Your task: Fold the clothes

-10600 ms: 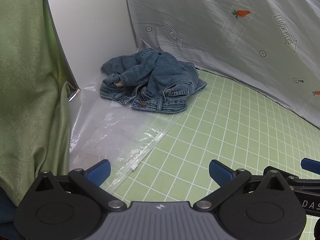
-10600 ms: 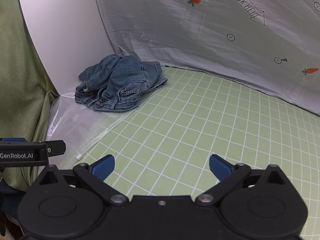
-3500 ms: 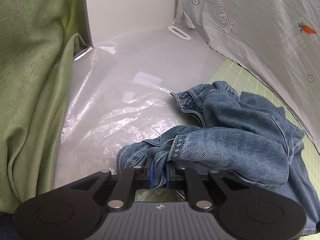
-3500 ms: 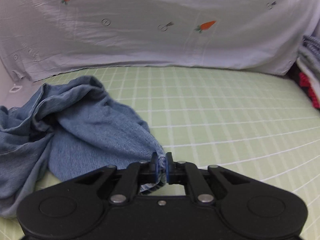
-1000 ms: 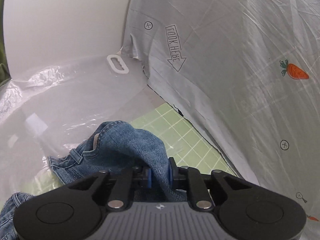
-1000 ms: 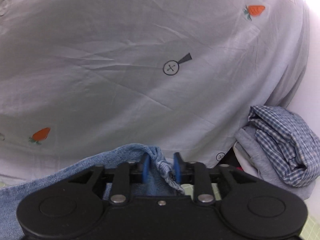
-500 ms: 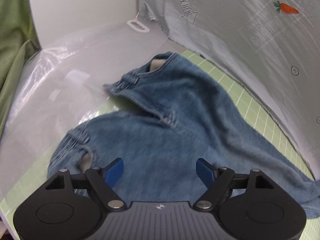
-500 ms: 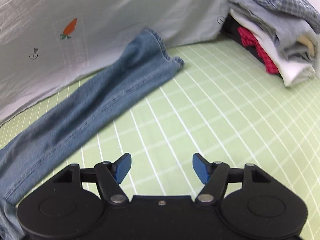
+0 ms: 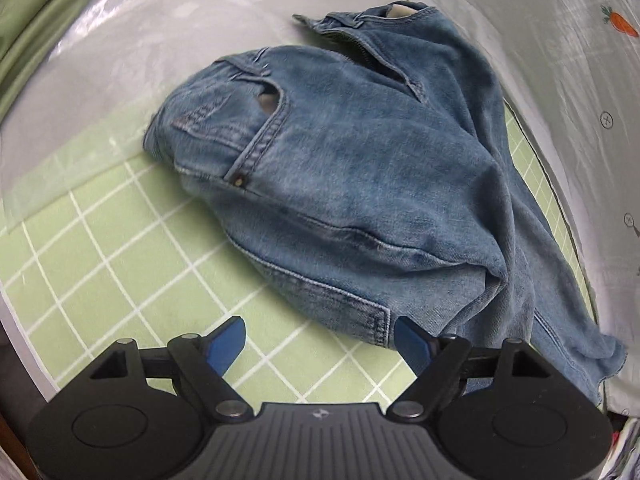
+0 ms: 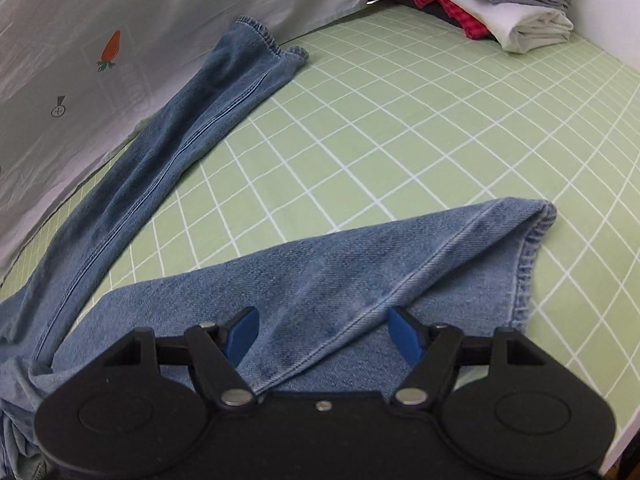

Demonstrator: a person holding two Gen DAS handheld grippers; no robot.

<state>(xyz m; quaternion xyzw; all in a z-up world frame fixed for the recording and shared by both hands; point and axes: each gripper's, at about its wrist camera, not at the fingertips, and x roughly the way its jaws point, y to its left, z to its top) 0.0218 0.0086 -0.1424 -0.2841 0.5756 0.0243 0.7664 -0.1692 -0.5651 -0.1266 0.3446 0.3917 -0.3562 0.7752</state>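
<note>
A pair of blue jeans (image 9: 360, 160) lies spread on the green checked mat (image 9: 100, 260). The left wrist view shows its waistband and pocket end, bunched and partly on clear plastic. My left gripper (image 9: 320, 344) hangs open just in front of the near denim edge, nothing between its fingers. In the right wrist view the jeans (image 10: 340, 280) show both legs: one runs along the grey sheet toward the back, the other lies across the front. My right gripper (image 10: 324, 334) is open above that near leg, pads apart from the cloth.
A grey sheet (image 10: 100, 40) printed with carrots walls the back. Folded clothes (image 10: 500, 4) are stacked at the far right corner. Clear plastic (image 9: 120, 40) covers the left end of the mat, with green curtain (image 9: 36, 20) beyond. Bare mat (image 10: 440, 120) lies right of the legs.
Both grippers let go of the denim and opened wide. The jeans dropped flat onto the mat, legs stretched out. Both grippers have since come lower and nearer over the cloth.
</note>
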